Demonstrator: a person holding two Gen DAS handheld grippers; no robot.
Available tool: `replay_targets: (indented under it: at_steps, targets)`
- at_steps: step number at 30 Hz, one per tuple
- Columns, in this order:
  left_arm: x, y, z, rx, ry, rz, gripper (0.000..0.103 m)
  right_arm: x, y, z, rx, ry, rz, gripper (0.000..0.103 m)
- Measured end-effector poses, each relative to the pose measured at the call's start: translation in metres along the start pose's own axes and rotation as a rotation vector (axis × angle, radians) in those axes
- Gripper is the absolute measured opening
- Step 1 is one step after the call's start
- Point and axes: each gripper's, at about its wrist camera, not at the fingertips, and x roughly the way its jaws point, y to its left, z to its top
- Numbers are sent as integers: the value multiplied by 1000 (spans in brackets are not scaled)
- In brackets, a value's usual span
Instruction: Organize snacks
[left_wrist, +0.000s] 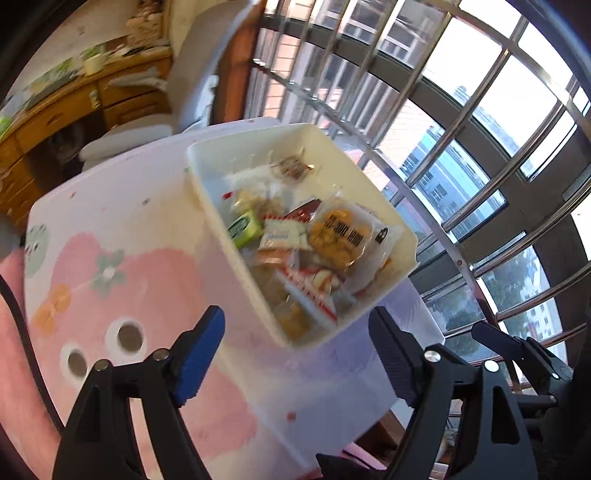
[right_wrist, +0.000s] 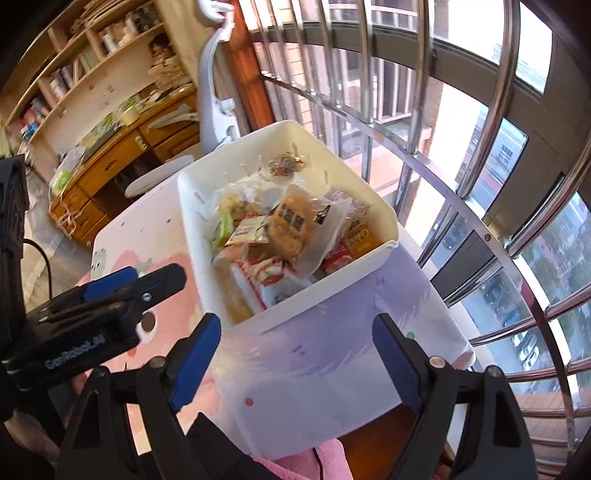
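Item: white snack bin (left_wrist: 369, 177) on pink-and-lilac desk (left_wrist: 147, 258), both claws released.

Desk by barred window; bin holds the heaped packets: round golden cake pack (left_wrist: 341, 236), red-and-white pouch (left_wrist: 314, 291), green pack (left_wrist: 245, 229). Left claw (left_wrist: 295, 350) and right claw (right_wrist: 295, 354) gape, grasping nothing. No loose snacks visible, so gathering seems largely done. Labels blurred; lower packets hidden.

One white bin (left_wrist: 373, 302) of mixed snack packets (left_wrist: 295, 240), too jumbled to count, on one table (left_wrist: 147, 221).
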Motion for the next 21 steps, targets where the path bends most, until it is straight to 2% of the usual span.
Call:
replay_targets:
  at_steps: [7,15,21]
  targets:
    - [-56,27,-55,-122,-17,75,87,-28,19,-26,-68,10,54,88]
    - [-98,44,-119,-253,-9,163,87,-47,35,-40,-171,34,116,90]
    - [-120,37,-141,-338,-36,251,87,-50,39,-39,-259,98,205,91]
